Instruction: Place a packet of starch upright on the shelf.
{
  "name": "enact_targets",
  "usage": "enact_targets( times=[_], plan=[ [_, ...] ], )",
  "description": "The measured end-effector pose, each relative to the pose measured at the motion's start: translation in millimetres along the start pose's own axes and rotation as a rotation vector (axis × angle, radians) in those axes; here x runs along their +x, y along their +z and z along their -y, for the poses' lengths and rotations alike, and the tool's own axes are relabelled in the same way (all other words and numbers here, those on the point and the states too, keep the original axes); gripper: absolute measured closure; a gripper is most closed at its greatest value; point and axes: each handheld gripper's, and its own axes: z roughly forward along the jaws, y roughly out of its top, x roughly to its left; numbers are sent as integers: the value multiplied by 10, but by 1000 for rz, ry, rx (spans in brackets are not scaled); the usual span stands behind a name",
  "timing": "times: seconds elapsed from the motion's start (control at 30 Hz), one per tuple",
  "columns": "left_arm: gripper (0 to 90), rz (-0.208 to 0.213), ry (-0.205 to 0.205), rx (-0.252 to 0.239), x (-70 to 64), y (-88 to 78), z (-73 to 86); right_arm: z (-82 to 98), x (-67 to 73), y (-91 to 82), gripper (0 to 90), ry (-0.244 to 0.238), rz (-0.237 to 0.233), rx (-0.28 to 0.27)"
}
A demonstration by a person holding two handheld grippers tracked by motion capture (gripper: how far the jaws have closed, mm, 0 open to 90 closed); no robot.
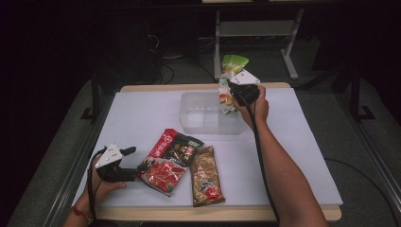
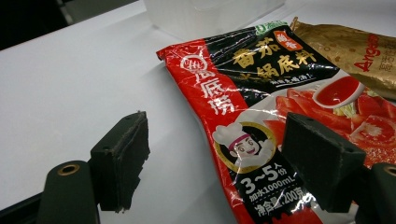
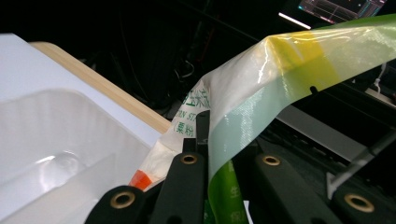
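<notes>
My right gripper (image 1: 235, 91) is shut on a green and white packet (image 1: 230, 80) and holds it upright in the air over the far right rim of a clear plastic container (image 1: 191, 124). In the right gripper view the packet (image 3: 280, 70) bends up and to the right from between the closed jaws (image 3: 219, 140), with the container (image 3: 60, 140) below to the left. My left gripper (image 1: 135, 163) rests open at the near left. Its pads (image 2: 123, 158) straddle the near end of a red and black soup-base packet (image 2: 261, 116), apart from it.
A gold-brown packet (image 1: 205, 176) lies right of the red and black packet (image 1: 163, 172) near the front edge. The white table top (image 1: 142, 109) has a wooden rim. Dark floor, cables and a metal frame (image 1: 255, 28) lie beyond the far edge.
</notes>
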Motion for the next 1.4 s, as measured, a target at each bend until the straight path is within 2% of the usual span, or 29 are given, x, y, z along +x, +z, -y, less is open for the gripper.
enact_targets(
  times=[0.1, 0.2, 0.3, 0.47, 0.57, 0.73, 0.8, 1.0, 1.17, 1.4],
  plan=[
    [226, 2, -2, -2, 3, -1, 4, 44, 27, 74, 854, -4, 13, 14],
    [225, 6, 0, 2, 5, 6, 6, 70, 42, 117, 854, 17, 20, 7],
    [226, 7, -1, 1, 6, 8, 5, 57, 74, 141, 854, 11, 30, 3],
    [225, 7, 4, -1, 1, 1, 2, 80, 131, 141, 854, 17, 36, -5],
    [226, 8, 2, 3, -1, 9, 4, 143, 176, 123, 854, 8, 37, -21],
    [225, 10, 5, 2, -11, 14, -2, 277, 188, 101, 852, 27, 30, -28],
    [225, 9, 5, 4, -6, 14, 0, 311, 176, 74, 846, 51, 19, -44],
    [225, 8, 9, 5, -15, 12, -3, 368, 185, -5, 827, 41, -28, -48],
    [226, 5, 12, 7, -15, 10, -5, 461, 187, -54, 822, 30, -73, -30],
    [226, 4, 16, 11, -19, 14, -7, 561, 185, -110, 805, 17, -100, -18]
  ],
)
